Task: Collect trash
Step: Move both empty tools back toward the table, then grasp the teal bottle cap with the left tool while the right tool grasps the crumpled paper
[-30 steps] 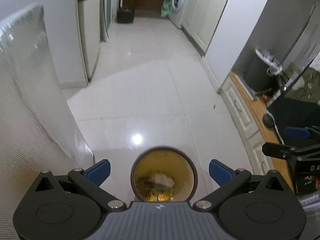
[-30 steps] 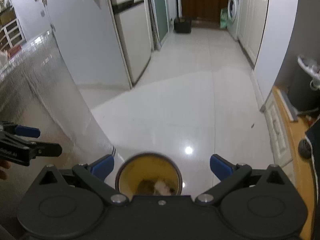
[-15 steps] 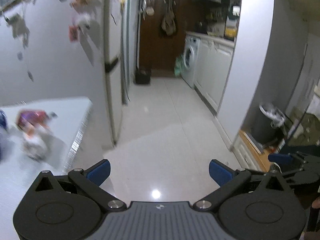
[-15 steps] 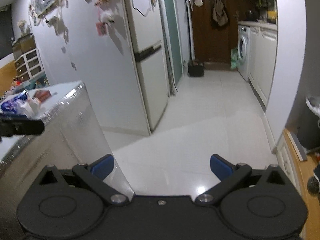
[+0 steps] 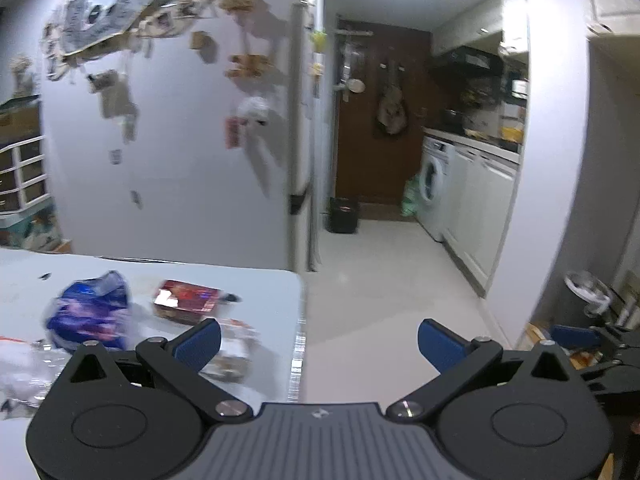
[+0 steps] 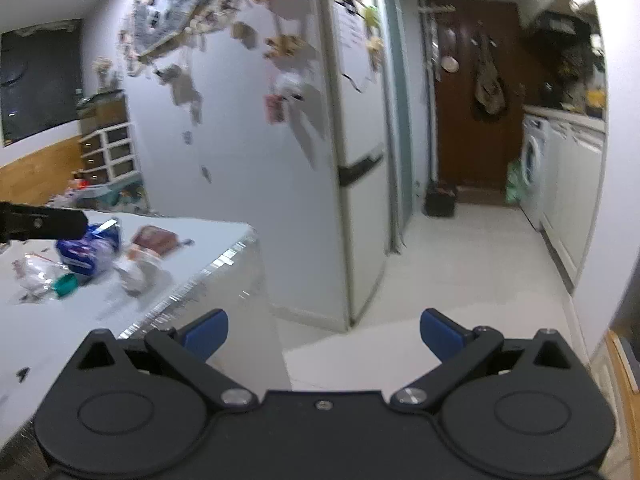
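Facing table (image 5: 256,292) trash now, bin gone, left gripper (image 5: 319,341) and right gripper (image 6: 324,331) both wide.

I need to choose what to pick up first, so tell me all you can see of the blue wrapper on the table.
The blue wrapper is a crumpled, glossy bag, deep blue with white and pinkish print, blurred in both views. It lies loose on the white table, left of a red packet and behind a small teal lid. Clear plastic lies against its left side. Neither claw touches it.
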Demonstrator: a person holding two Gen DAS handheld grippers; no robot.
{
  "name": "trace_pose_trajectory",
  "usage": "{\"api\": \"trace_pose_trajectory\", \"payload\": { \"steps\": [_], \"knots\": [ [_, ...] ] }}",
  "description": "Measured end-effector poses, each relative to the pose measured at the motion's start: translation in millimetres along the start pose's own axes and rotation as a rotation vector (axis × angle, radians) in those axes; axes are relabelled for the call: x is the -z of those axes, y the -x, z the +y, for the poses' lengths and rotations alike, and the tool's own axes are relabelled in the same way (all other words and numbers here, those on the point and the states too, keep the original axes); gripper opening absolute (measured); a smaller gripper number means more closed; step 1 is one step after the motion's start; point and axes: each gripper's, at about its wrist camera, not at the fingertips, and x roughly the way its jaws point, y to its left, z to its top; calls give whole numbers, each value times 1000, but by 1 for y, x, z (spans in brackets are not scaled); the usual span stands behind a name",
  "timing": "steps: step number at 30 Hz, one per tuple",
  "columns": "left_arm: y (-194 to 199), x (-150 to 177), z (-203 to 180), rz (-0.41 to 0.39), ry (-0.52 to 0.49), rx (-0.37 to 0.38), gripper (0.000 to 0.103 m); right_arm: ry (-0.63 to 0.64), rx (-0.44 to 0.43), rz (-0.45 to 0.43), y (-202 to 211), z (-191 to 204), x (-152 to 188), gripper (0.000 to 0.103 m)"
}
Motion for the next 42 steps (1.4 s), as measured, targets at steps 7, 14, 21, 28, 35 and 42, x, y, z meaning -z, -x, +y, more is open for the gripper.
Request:
{"api": "trace_pose_trajectory", "payload": {
  "steps": [7,14,21,28,35,42],
  "knots": [
    [5,5,61,-16,69,-80,103,36,-99,-78,-10,48,-12,103],
    [6,16,118,-36,140,-153,103,71,-166,-87,-29,91,-16,103],
    [2,33,172,-30,201,-199,103,91,-225,-78,-45,125,-9,103],
    [-17,54,204,-12,191,-156,103,107,-207,-62,-55,159,0,103],
    [-44,67,219,20,150,-65,102,64,-321,-22,-72,174,10,103],
    [-62,71,226,54,109,-32,97,43,-362,17,-88,191,9,103]
  ]
}}
